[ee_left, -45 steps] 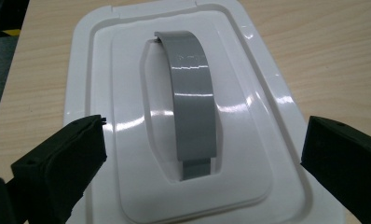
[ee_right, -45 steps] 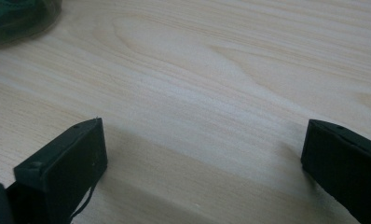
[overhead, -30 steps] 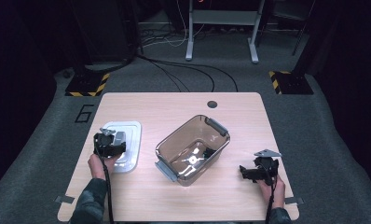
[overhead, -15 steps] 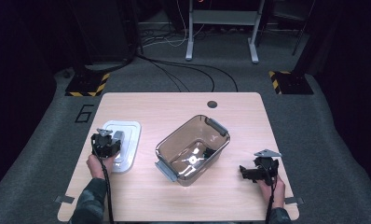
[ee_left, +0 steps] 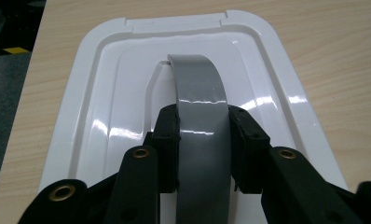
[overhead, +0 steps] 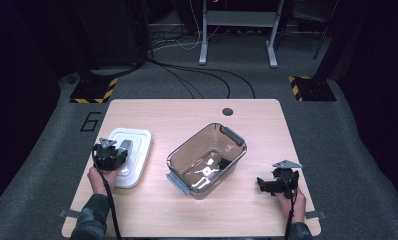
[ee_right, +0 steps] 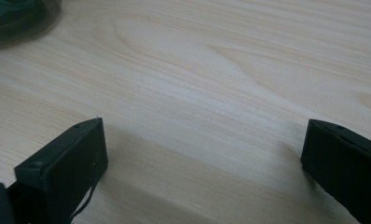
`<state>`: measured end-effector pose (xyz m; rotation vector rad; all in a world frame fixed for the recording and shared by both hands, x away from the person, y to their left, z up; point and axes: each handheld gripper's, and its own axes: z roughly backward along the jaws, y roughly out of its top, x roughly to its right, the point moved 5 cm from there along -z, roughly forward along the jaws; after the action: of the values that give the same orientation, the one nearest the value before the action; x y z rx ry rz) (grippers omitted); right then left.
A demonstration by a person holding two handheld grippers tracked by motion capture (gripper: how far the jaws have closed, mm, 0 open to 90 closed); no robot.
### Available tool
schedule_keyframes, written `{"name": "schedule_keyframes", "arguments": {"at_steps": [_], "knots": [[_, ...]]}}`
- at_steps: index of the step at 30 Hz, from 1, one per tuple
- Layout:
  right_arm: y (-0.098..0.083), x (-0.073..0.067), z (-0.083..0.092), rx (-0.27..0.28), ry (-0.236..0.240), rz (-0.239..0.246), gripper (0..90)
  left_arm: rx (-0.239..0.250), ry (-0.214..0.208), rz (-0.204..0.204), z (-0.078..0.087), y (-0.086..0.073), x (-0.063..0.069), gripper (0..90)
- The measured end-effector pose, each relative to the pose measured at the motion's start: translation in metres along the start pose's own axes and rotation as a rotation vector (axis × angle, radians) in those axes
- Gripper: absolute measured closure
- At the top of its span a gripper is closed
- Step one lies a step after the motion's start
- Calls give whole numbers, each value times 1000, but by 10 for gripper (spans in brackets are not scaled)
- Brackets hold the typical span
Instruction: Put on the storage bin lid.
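Observation:
A white plastic lid (overhead: 137,145) lies flat on the left of the wooden table, with a curved grey handle (ee_left: 200,93) along its middle. My left gripper (overhead: 118,154) is down on the lid, and in the left gripper view it (ee_left: 203,116) is shut on the lid's handle, one black pad against each side. A clear smoky container (overhead: 207,155) with grey end grips stands open in the middle of the table. My right gripper (overhead: 262,185) rests low at the right, pointing towards the container. Its jaws (ee_right: 204,135) stand wide open over bare wood.
A dark corner of the container (ee_right: 16,18) is at the top left of the right gripper view. A round cable hole (overhead: 227,111) sits near the table's far edge. Beyond the table are cables, a metal stand (overhead: 237,30) and striped floor plates (overhead: 89,92).
My left gripper has shifted slightly left over the lid. The right gripper, the lid and the container have kept their places.

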<state>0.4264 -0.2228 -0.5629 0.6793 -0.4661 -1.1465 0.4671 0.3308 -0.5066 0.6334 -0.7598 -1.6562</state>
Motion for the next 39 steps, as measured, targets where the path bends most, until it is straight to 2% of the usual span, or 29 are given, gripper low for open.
{"name": "schedule_keyframes", "arguments": {"at_steps": [5,7,15,39], "knots": [[0,0,0,0,0,0,0,-1,-21,-1,8,3,1,673],[0,0,0,0,0,0,0,-5,-26,-20,11,6,1,673],[0,0,0,0,0,0,0,2,-50,-43,24,16,2,673],[0,0,0,1,-1,-1,0,27,-91,-114,50,52,12,673]]}}
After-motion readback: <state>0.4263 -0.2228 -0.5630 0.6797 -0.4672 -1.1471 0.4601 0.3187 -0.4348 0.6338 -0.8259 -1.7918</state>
